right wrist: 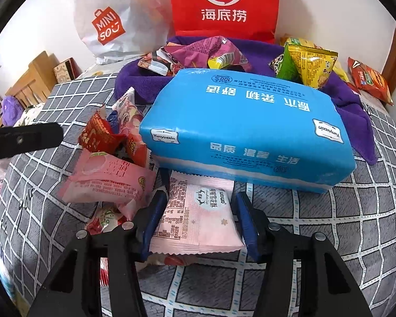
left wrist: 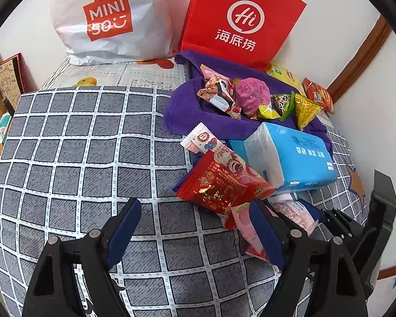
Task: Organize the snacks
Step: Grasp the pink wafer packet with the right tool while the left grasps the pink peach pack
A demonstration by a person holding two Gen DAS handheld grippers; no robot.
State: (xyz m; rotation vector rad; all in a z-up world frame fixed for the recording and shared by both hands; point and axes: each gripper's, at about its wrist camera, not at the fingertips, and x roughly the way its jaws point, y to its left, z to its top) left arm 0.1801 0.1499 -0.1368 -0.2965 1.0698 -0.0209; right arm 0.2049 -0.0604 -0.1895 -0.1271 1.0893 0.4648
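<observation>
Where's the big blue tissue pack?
In the right wrist view the blue tissue pack lies mid-frame on the checked bed cover, just in front of the purple towel.

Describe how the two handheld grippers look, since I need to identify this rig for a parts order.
Both match: the left gripper and right gripper each have two black angular plastic arms with triangular cut-outs and silver round pivot pins. Their fingers carry flat dark-blue pads. No cables, markings, hands or sleeves show.
</observation>
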